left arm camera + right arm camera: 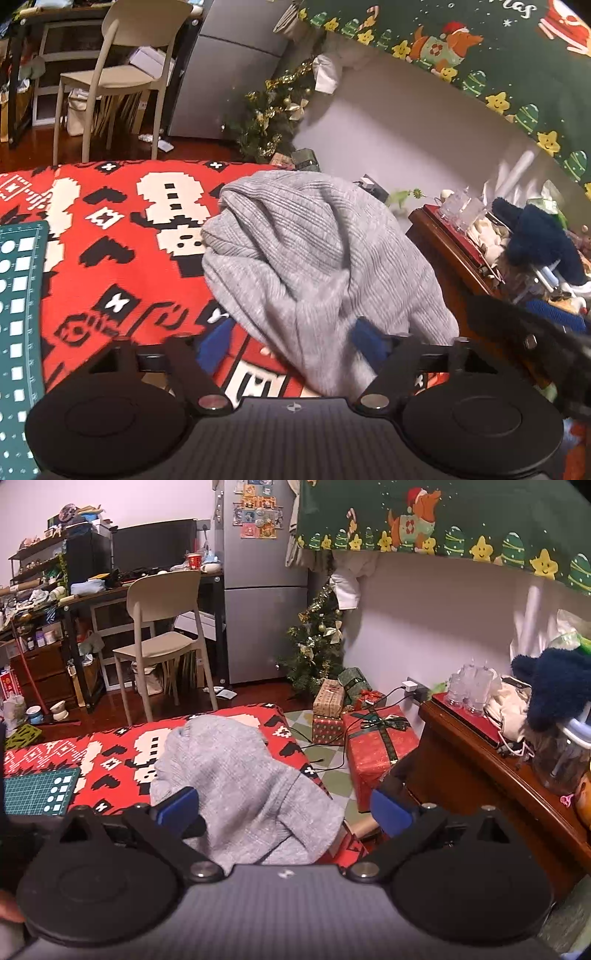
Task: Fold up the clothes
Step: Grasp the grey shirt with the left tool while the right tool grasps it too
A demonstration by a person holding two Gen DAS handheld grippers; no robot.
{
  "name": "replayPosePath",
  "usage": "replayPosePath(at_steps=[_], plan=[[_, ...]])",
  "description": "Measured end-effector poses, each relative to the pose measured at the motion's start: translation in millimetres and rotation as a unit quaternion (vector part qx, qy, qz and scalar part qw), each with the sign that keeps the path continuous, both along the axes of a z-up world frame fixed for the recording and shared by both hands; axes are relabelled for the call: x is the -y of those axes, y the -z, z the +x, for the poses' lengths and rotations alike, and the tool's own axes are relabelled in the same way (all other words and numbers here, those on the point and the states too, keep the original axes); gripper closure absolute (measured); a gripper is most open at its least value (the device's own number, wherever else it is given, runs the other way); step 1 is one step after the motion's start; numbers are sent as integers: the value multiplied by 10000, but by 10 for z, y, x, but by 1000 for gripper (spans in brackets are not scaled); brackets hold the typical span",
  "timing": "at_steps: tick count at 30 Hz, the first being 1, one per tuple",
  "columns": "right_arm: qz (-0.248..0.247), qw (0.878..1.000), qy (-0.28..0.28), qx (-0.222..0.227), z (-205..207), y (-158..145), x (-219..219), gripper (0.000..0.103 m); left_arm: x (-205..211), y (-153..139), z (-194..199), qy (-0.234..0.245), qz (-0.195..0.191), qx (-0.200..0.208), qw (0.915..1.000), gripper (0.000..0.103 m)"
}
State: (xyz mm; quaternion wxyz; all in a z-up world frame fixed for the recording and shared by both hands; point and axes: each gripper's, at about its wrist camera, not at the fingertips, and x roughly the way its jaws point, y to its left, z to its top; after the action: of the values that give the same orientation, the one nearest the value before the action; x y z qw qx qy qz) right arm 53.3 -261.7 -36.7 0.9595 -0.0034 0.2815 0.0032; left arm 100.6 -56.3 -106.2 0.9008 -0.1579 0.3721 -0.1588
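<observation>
Grey ribbed garment (314, 258) lies bunched on the red patterned surface (110, 266), near its right edge. One garment, two grippers. Left gripper (291, 341) has fingers half closed around a fold; whether they pinch it, I cannot tell. Right gripper (284, 808) stands apart. Best to grip an edge firmly, then spread it flat.

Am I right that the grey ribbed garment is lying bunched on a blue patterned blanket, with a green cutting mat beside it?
Not quite: the blanket is red with white and black patterns, not blue, as both wrist views show. The grey ribbed garment does lie bunched on it, with the green cutting mat beside it.
</observation>
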Motion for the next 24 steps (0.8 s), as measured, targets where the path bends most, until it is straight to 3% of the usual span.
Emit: replayPosePath(at_steps=[1, 2, 3, 12, 18, 24], plan=[[12, 10000, -4, -15, 4, 7, 2, 7, 11, 6, 14, 29, 25, -13, 10000, 65], [17, 10000, -7, -32, 8, 13, 3, 8, 21, 13, 24, 65, 56, -24, 10000, 83], [20, 10000, -8, -49, 12, 19, 4, 8, 16, 15, 7, 80, 73, -22, 9999, 92], [312, 9991, -195, -228, 37, 31, -10, 14, -248, -244, -183, 161, 307, -68, 9994, 97], [567, 9972, -419, -237, 9, -82, -43, 15, -627, -630, -414, -168, 946, 428, 9944, 98], [895, 9934, -695, -174, -81, -244, -164, 15, -1002, -851, -636, -191, 1352, 346, 9900, 98]])
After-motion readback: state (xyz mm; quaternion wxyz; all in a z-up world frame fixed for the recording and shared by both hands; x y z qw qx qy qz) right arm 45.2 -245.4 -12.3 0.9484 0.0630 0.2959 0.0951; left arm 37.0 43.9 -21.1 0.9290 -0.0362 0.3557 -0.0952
